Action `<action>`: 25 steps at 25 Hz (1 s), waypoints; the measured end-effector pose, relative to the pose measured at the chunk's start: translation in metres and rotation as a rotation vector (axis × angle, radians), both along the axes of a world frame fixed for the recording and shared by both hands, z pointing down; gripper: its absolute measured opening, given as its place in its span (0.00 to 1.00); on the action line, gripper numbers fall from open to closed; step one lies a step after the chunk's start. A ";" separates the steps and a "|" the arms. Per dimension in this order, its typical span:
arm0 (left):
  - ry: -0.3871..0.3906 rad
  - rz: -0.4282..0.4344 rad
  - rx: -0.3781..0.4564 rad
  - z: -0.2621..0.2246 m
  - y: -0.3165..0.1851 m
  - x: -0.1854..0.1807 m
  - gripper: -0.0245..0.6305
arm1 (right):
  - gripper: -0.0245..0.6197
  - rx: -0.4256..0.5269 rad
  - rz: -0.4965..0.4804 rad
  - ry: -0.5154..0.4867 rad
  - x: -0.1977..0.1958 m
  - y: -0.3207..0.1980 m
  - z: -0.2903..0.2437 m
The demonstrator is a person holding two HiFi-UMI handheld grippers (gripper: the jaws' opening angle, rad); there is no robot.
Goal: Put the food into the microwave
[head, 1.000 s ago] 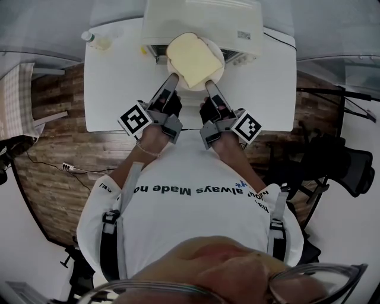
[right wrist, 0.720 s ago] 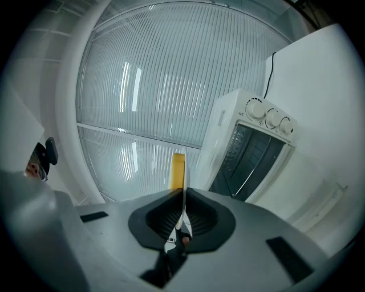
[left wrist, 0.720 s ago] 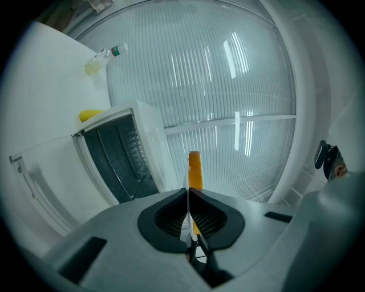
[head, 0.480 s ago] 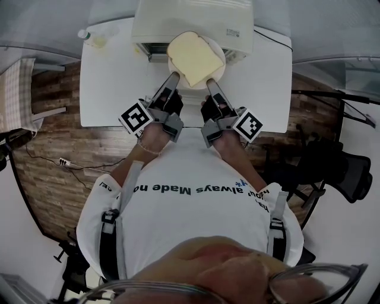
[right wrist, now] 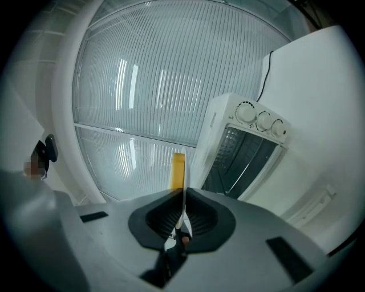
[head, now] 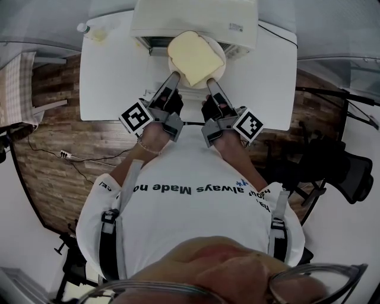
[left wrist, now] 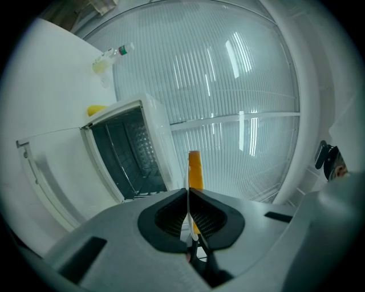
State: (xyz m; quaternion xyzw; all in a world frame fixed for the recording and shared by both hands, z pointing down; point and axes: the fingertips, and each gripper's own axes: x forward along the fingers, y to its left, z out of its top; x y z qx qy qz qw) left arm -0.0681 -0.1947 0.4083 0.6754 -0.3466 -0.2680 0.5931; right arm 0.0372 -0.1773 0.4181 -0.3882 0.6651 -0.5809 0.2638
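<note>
A white plate (head: 215, 70) with a pale slice of bread (head: 191, 56) hangs level over the white table (head: 113, 77), just in front of the white microwave (head: 196, 15). My left gripper (head: 173, 78) is shut on the plate's near left rim. My right gripper (head: 211, 83) is shut on its near right rim. In the left gripper view the plate's thin edge (left wrist: 187, 199) sits between the closed jaws of the left gripper (left wrist: 188, 191), with the bread (left wrist: 195, 168) beyond and the microwave's dark open cavity (left wrist: 128, 154) to the left. The right gripper (right wrist: 183, 191) clamps the plate (right wrist: 182, 202) likewise.
A small plastic bottle (head: 89, 31) stands at the table's far left corner, with a yellow object (left wrist: 96, 109) near the microwave. The microwave's door (left wrist: 57, 171) hangs open toward me. Its knobs (right wrist: 262, 121) are on the right side. A black chair (head: 338, 166) stands at the right.
The plate stays held by both grippers at the microwave's front. The table and microwave have shifted slightly in the head view; the grip is unchanged.
</note>
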 end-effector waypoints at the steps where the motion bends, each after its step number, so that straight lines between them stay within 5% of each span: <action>1: -0.002 0.001 -0.007 0.004 0.002 0.000 0.06 | 0.07 -0.007 -0.002 0.003 0.000 0.002 0.004; 25: -0.038 0.049 -0.158 0.113 0.005 0.002 0.06 | 0.07 -0.132 -0.038 0.047 0.002 0.005 0.109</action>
